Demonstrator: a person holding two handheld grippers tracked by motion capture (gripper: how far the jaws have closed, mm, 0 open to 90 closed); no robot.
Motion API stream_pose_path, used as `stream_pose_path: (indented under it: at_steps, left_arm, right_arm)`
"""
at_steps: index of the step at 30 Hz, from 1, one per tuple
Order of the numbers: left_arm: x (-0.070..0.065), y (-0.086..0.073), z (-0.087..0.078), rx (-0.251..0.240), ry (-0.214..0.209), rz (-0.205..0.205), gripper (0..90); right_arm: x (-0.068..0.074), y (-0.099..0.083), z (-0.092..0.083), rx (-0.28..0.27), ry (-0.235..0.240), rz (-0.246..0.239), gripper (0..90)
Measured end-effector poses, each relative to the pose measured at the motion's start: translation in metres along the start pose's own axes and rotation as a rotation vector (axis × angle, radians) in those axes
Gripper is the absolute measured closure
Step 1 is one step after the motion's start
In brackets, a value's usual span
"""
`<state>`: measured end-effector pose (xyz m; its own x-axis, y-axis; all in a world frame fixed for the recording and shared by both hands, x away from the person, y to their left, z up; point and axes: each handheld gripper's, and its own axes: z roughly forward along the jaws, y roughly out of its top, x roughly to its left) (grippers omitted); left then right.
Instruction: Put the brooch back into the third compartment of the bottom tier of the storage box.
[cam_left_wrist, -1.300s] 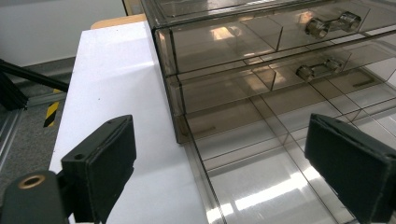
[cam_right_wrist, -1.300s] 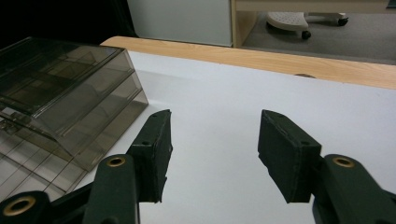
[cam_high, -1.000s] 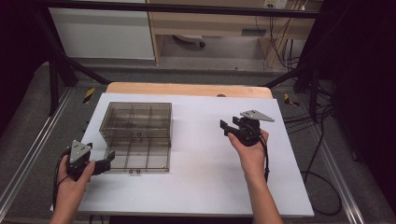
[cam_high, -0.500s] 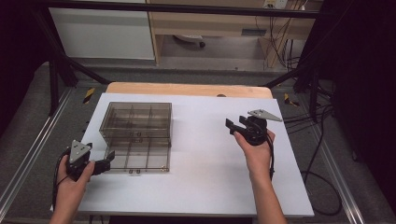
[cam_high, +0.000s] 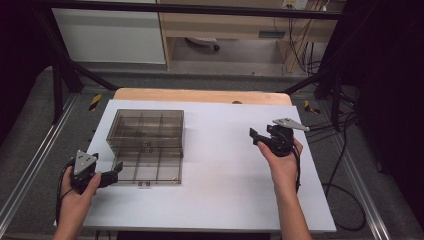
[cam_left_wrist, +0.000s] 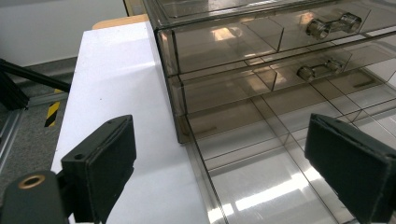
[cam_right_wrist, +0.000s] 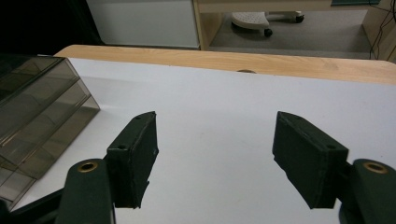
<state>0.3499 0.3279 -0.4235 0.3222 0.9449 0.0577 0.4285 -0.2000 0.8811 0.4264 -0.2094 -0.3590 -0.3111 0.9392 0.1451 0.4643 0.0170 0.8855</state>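
Both grippers stand open and empty, yet the left gripper (cam_high: 116, 170) at lower left sits just beside the smoked clear plastic drawer cabinet's (cam_high: 146, 145) pulled-out bottom drawer (cam_left_wrist: 261, 172), while the right gripper (cam_high: 256, 137), its jaws just opening, hovers well apart at right.

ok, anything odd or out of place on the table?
Only the drawer box: its bottom drawer is pulled out toward the left gripper, empty, while the two above stay shut. Nothing spilled or damaged.

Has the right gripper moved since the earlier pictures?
Yes. In the high view the right gripper has shifted right, away from the drawer box; its empty jaws have just been opening.
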Motion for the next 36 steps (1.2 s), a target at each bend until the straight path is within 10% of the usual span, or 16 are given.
stream_pose_path:
  at_steps: [13,36]
  left_arm:
    - [0.001,0.0,-0.001,-0.002,0.002,-0.003,9.1]
    - [-0.002,0.0,-0.007,-0.01,0.002,-0.002,8.7]
  right_arm:
    - [-0.004,-0.008,0.006,0.06,-0.011,-0.068,9.7]
    - [-0.022,-0.044,-0.009,0.092,0.03,-0.066,7.4]
